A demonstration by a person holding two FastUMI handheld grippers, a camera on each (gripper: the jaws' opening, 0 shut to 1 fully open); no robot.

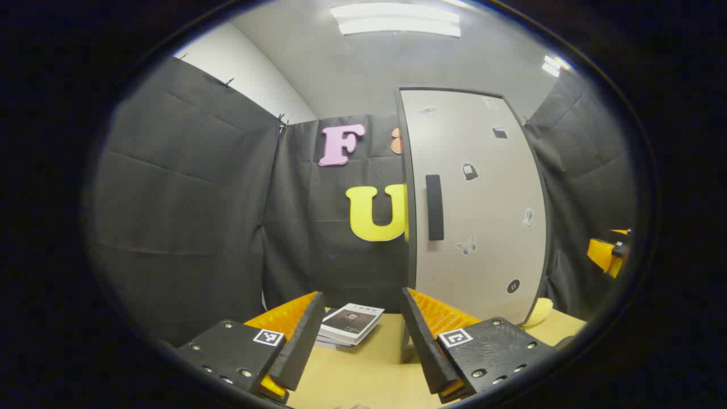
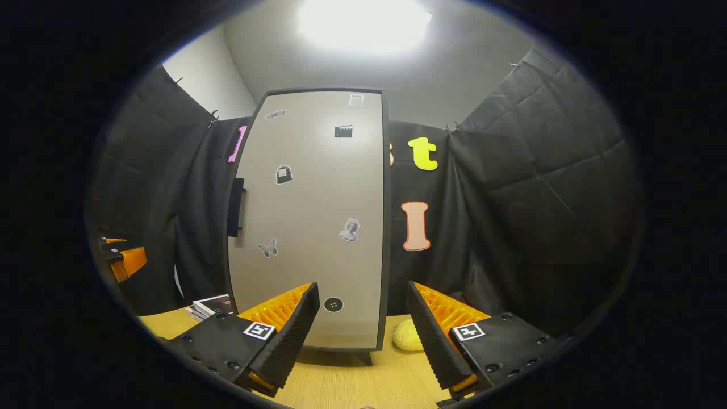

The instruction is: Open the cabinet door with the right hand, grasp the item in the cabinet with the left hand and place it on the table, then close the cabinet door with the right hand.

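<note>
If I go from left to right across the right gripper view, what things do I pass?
Other gripper → stack of books on the table → cabinet door's handle → butterfly sticker → statue-head sticker → yellow lumpy thing beside the cabinet.

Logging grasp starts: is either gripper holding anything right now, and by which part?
Nothing is held. The left gripper and right gripper both have open jaws, short of the closed cabinet door.
</note>
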